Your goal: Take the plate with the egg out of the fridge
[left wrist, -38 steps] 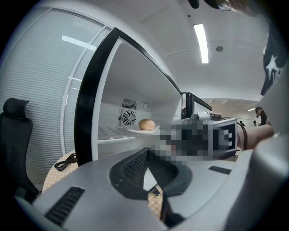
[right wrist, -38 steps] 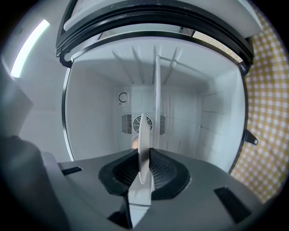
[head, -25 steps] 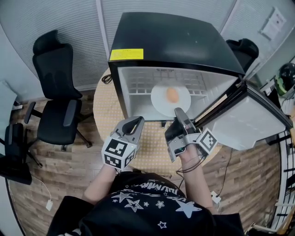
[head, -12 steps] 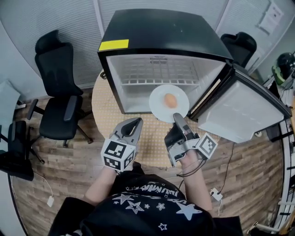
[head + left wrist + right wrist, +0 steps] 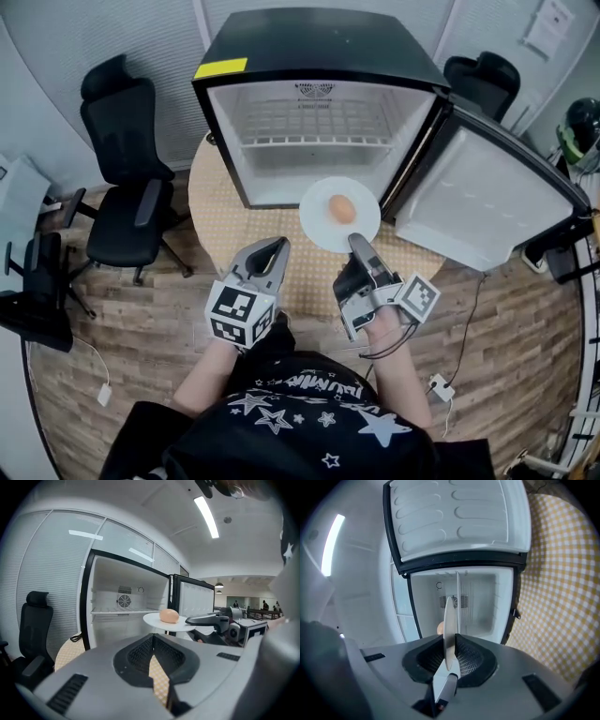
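In front of the fridge (image 5: 319, 42): a white plate (image 5: 317, 223) hangs level just outside the black mini fridge's open cabinet, above the round table (image 5: 220, 225) with its yellow-checked cover.
Egg (image 5: 342, 208): brown, lying near the middle of the plate.
Right gripper (image 5: 356, 241): clamped on the plate's near rim. Its own view shows the plate edge-on between the two ribbed pads, both pressing on it.
Left gripper (image 5: 277, 244): jaws brought together at the tips with nothing between them. It hovers over the table just left of the plate, apart from it, and points toward the fridge.
Fridge interior: white and bare of food, with a wire shelf (image 5: 314, 141) across it and a round fan grille (image 5: 124, 601) on the back wall.
Door (image 5: 487, 202): swung wide to the person's right, with its white inner liner facing out.
Marker cubes: one rides on each gripper close to the person's hands — the left cube (image 5: 239, 314) and the right cube (image 5: 419, 298).
Surroundings: a black office chair (image 5: 127, 178) stands left of the table on a wood-plank floor (image 5: 141, 337), and a second chair (image 5: 483, 80) shows behind the fridge at right.
Person: only forearms and a dark star-printed top (image 5: 300, 412) show at the bottom of the head view.
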`<act>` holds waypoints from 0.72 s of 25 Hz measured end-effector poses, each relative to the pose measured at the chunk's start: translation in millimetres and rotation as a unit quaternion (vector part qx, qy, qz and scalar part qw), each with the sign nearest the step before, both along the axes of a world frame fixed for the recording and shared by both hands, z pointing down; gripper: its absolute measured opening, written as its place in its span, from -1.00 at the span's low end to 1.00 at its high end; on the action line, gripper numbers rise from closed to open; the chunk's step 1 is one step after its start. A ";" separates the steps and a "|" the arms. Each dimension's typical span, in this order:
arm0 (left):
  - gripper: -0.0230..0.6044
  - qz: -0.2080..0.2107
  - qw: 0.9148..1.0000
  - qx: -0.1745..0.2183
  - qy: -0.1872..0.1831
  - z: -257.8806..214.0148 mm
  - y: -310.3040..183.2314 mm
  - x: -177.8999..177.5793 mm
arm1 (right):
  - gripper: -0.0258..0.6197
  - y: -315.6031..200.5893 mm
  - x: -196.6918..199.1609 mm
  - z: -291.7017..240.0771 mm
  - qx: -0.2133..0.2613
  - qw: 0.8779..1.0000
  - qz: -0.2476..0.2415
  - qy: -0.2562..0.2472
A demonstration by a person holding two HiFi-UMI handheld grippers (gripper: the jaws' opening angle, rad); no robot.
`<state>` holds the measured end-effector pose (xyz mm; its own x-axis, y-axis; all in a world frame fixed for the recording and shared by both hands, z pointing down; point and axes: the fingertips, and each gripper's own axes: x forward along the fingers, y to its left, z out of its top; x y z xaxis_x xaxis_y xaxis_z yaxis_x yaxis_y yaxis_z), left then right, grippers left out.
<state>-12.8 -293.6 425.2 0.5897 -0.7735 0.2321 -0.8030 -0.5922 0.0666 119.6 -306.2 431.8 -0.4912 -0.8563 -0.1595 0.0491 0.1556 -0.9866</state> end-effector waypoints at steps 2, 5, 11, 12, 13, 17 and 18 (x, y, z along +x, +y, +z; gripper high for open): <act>-0.90 -0.004 1.000 0.001 -0.001 0.0 14.0 2.8 | -0.71 13.2 3.3 3.2 -0.002 1.000 -0.004 0.000; -0.90 -0.012 1.000 0.002 -0.003 -0.3 33.9 5.3 | -0.71 32.6 7.3 6.1 -0.004 1.000 -0.011 0.001; -0.90 -0.029 1.000 0.005 -0.003 -1.5 70.7 13.5 | -0.71 68.7 17.4 4.7 0.003 1.000 -0.030 0.008; -0.90 -0.030 1.000 0.003 -0.002 -0.6 76.3 15.0 | -0.71 73.5 18.5 6.4 0.001 0.999 -0.035 0.010; -0.90 -0.032 0.999 0.002 -0.001 0.0 81.9 16.2 | -0.71 78.6 19.1 8.6 -0.002 0.999 -0.040 0.011; -0.90 -0.044 0.999 0.005 0.001 0.1 105.3 17.2 | -0.71 102.9 21.3 17.9 -0.009 0.998 -0.063 0.017; -0.90 -0.048 0.999 0.004 -0.003 1.2 111.3 17.0 | -0.71 108.7 21.9 20.1 -0.010 0.998 -0.067 0.016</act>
<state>4.3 -182.3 426.4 0.5109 -0.8287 0.2288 -0.8568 -0.5124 0.0572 141.6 -197.5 451.9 -0.6067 -0.7851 -0.1243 0.0356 0.1293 -0.9910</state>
